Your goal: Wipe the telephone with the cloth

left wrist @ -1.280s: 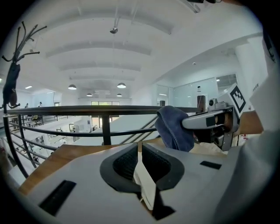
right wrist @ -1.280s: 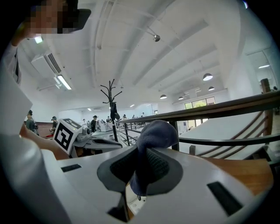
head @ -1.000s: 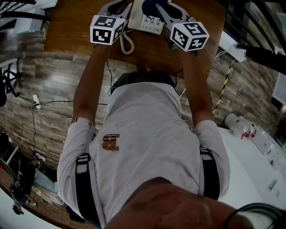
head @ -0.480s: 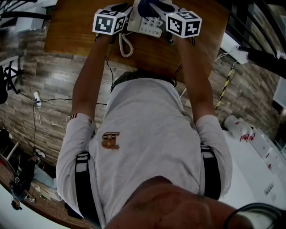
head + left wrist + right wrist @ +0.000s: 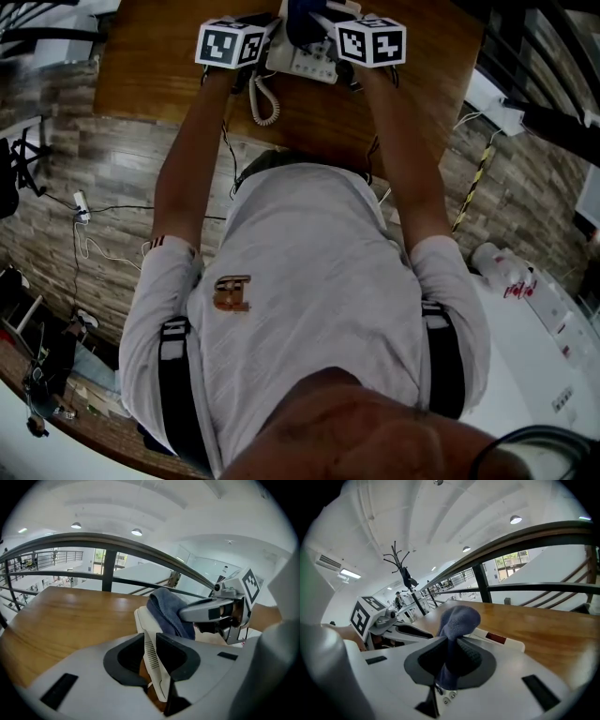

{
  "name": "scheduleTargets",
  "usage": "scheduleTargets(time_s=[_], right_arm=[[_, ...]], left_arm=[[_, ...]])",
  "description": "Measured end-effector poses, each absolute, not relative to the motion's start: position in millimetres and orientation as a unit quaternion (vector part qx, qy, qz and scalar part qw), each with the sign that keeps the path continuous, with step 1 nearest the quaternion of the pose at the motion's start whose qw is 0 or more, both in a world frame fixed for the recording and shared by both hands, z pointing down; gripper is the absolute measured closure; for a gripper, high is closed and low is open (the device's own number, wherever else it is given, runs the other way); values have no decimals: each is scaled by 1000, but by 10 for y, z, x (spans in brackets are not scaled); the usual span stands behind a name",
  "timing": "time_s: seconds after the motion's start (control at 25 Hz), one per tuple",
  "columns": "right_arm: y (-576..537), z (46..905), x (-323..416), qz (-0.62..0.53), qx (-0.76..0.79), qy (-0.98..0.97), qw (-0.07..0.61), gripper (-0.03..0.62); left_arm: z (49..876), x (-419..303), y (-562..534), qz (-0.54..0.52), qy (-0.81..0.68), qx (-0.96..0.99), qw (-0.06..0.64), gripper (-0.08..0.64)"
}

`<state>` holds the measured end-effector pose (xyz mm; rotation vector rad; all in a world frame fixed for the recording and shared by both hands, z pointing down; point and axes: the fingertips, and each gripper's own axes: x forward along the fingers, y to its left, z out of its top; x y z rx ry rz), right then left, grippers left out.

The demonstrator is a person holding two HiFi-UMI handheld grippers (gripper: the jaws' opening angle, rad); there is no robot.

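A cream telephone [image 5: 307,58] lies on the wooden table [image 5: 159,66] at the top of the head view, its coiled cord [image 5: 262,101] hanging toward me. My left gripper [image 5: 151,654] is shut on the telephone's ribbed edge [image 5: 153,660]. My right gripper [image 5: 449,660] is shut on a blue cloth [image 5: 458,619], which bunches above its jaws and rests on the telephone's top [image 5: 502,642]. From the left gripper view the cloth [image 5: 168,609] drapes over the telephone under the right gripper [image 5: 211,612]. In the head view both grippers' marker cubes [image 5: 230,42] flank the telephone; the jaws are cut off by the frame's edge.
A dark metal railing [image 5: 117,545] runs behind the table's far edge. Bare wood [image 5: 70,616] stretches to the left of the telephone. Below the table are a wood-plank floor with cables [image 5: 89,244] and a white surface [image 5: 534,319] at the right.
Both grippers have moved farther out over the table. The right gripper with the cloth has shifted left, closer over the telephone. The left gripper keeps its hold.
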<state>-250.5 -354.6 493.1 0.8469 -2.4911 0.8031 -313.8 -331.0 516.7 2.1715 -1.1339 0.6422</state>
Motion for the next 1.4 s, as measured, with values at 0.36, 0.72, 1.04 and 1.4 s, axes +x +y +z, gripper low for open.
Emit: scheduleTargets(time_s=[0.36,0.72,1.04,1.4], right_arm=[[-3670,5225,-2108,283,391,-840,248,532],[-3548,5138,-1436,278,457,-813,231,532],[-3269,4769,-1574,258,436,-841,190,532],[-3023,4659,-2492,337,341,-870,115,532]], left_arm=[[5202,-3123,-3338,224,-414,825,312,482],[5200,-3158,-3317,208,-422,825,313,480],[5195,-3170,-3304,212,-424,823,312,480],[5204,-3161,-3268,208,-422,823,317,480]])
